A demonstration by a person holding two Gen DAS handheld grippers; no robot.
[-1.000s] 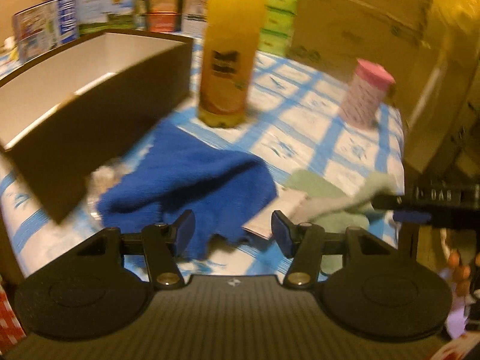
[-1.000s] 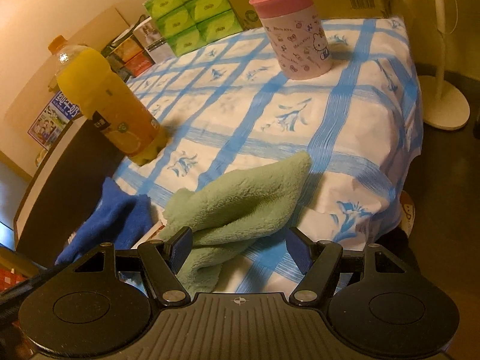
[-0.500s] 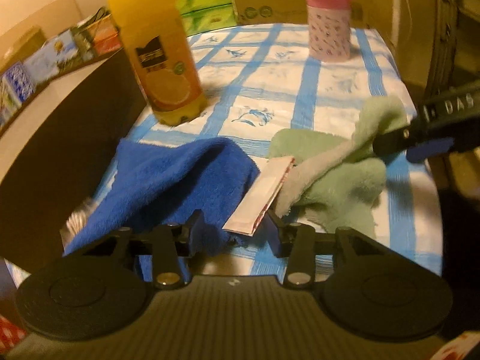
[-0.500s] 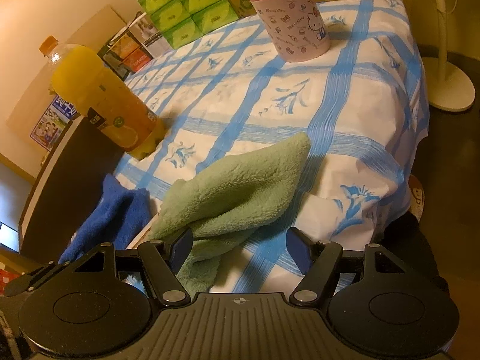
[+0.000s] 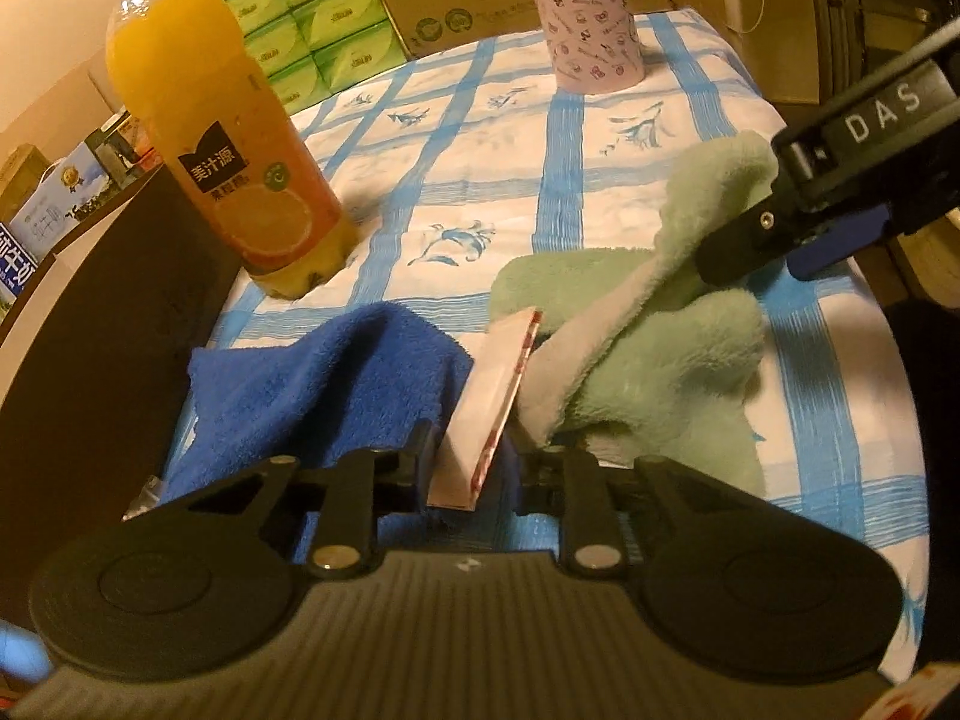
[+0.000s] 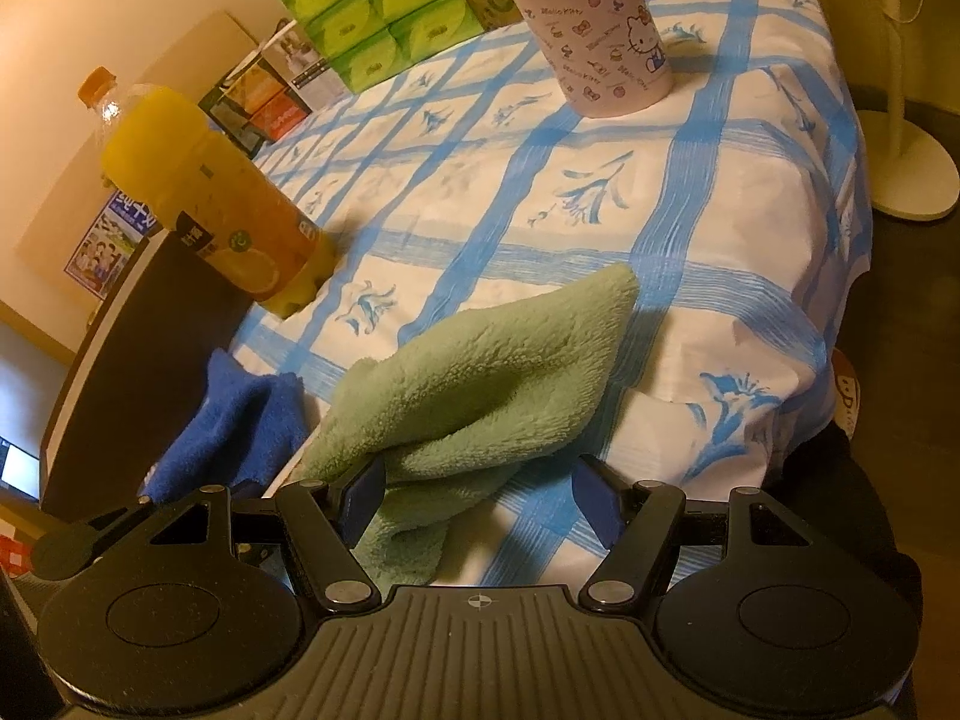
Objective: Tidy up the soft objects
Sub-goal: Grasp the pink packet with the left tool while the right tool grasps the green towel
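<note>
A blue towel [image 5: 336, 384] lies crumpled at the near left of the checked tablecloth [image 5: 456, 192], and a green towel [image 5: 660, 360] lies folded to its right. Propped between them is a flat pale packet [image 5: 498, 384] with a red edge. My left gripper [image 5: 471, 456] is low over the packet, and its jaws are closing with the packet's near end between them. My right gripper [image 6: 477, 501] is open at the near edge of the green towel [image 6: 492, 384], with a fold of it between the fingers. The left wrist view shows the right gripper [image 5: 798, 240] against that towel's raised fold.
An orange juice bottle [image 5: 222, 156] stands behind the blue towel. A pink-lidded cup [image 5: 591, 30] stands at the far side. A dark open box [image 5: 90, 330] lines the left edge. Green tissue packs [image 5: 318, 42] and cardboard sit behind. The table drops off on the right, beside a fan base [image 6: 912, 168].
My left gripper swung right and sank from above the blue towel to the packet, rolling level, and its jaws narrowed around the packet. The right gripper stayed put on the green towel.
</note>
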